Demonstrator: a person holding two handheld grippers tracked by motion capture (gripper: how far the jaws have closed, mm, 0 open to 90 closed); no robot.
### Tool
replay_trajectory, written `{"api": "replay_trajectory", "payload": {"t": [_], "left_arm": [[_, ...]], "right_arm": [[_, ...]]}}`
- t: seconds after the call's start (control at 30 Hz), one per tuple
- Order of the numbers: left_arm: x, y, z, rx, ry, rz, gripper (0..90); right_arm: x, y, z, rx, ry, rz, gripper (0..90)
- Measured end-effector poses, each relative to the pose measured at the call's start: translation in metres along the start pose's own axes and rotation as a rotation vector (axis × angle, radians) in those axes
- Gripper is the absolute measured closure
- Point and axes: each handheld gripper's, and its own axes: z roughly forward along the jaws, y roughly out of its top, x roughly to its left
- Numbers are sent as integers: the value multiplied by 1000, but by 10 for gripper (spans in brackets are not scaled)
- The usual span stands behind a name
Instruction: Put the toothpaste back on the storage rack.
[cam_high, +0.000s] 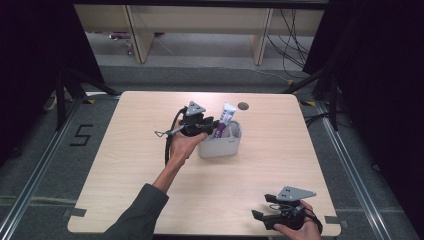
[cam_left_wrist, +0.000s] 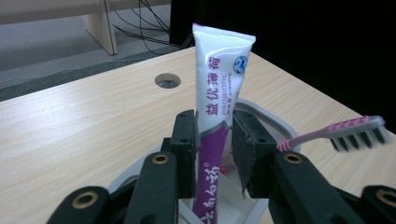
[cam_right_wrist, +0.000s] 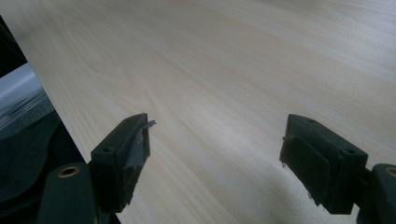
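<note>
The left hand (cam_high: 182, 145) stretches forward, its gripper (cam_left_wrist: 214, 140) loose around the toothpaste tube (cam_left_wrist: 219, 88) standing in the holder (cam_high: 220, 146). The right gripper (cam_high: 260, 216) rests low near the table (cam_high: 150, 165) edge, jaws wide apart.

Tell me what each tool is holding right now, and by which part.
Neither tool grips anything. The left tool straddles the toothpaste tube at mid-height, a gap showing beside the pads. The right tool is open over the bare table.

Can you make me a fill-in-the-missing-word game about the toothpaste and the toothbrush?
1. The toothpaste tube stands in a white ____.
2. The toothbrush has a ____ handle.
3. The tube stands between the jaws of the ____ gripper.
4. The right gripper has its jaws wide ____ over the table.

Missing words: holder; pink; left; open
</note>
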Motion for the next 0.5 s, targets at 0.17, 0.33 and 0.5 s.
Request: {"api": "replay_trajectory", "payload": {"t": [0.17, 0.33, 0.5], "left_arm": [[2, 0, -7, 4, -15, -11, 681], [5, -3, -13, -2, -19, -24, 670], [7, -7, -19, 12, -15, -23, 652]], "right_arm": [[0, 0, 0, 2, -1, -1, 237], [0, 0, 0, 0, -1, -1, 238], [-1, 0, 1, -1, 15, 5, 237]]}}
